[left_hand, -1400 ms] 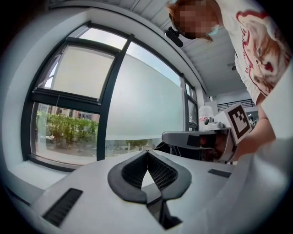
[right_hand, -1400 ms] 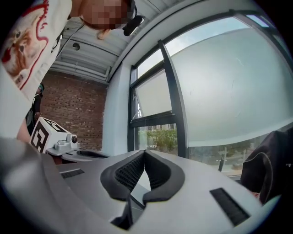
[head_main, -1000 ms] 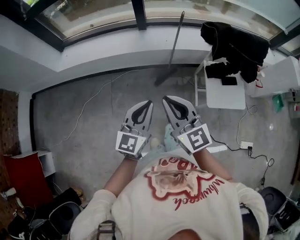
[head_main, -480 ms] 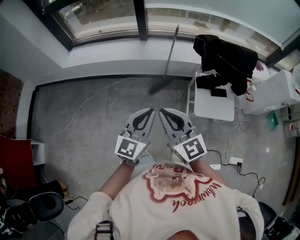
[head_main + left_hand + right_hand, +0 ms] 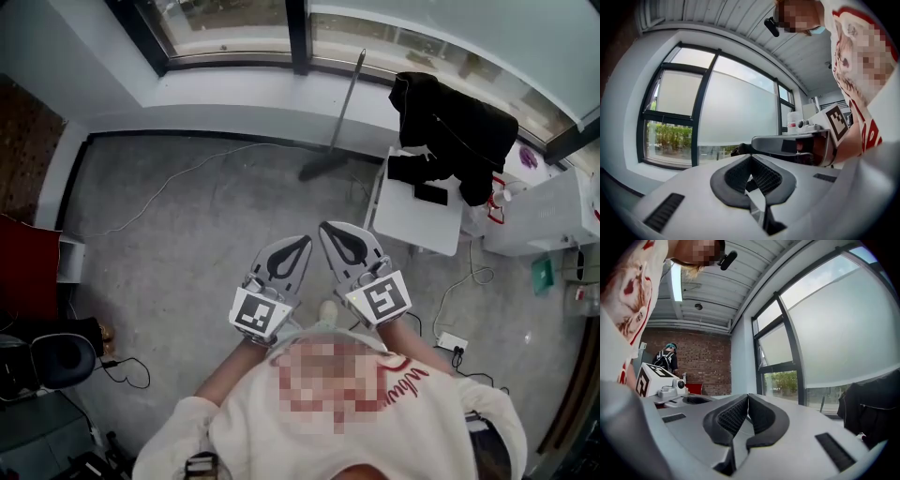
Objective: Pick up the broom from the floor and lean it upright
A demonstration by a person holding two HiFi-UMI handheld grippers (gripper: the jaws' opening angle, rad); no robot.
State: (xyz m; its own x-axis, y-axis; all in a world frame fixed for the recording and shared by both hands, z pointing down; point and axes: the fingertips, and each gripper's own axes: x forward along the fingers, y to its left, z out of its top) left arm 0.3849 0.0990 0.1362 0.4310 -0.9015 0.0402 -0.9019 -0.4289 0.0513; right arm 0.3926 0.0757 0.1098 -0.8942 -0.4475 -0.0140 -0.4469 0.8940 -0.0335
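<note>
Both pairs of jaws are clenched on nothing. In the left gripper view the left gripper (image 5: pixel 749 157) has its ribbed pads pressed together with only window showing beyond them. The right gripper (image 5: pixel 748 395) looks the same in its own view. From the head view, the left gripper (image 5: pixel 303 240) and right gripper (image 5: pixel 325 228) are held level, side by side, tips nearly touching.

Over the last second the pair has drawn back. The bare concrete ahead of the tips has widened, and the broom (image 5: pixel 343 105) now sits farther ahead of them. It stands well ahead of the jaws and slightly to their right. Its head (image 5: pixel 319 169) is on the floor and its handle is tilted up against the window ledge (image 5: pixel 234 92). With the broom already propped and both grippers empty and retreating, the task looks finished.

Ahead and right of the right gripper stands a small white table (image 5: pixel 412 225), with a black jacket (image 5: pixel 450 108) heaped beyond it, close beside the broom. A thin cable (image 5: pixel 169 192) trails across the floor ahead-left of the left gripper. A power strip (image 5: pixel 452 342) lies to the right, about level with the person's right forearm. Nothing lies directly between the jaws and the broom.
</note>
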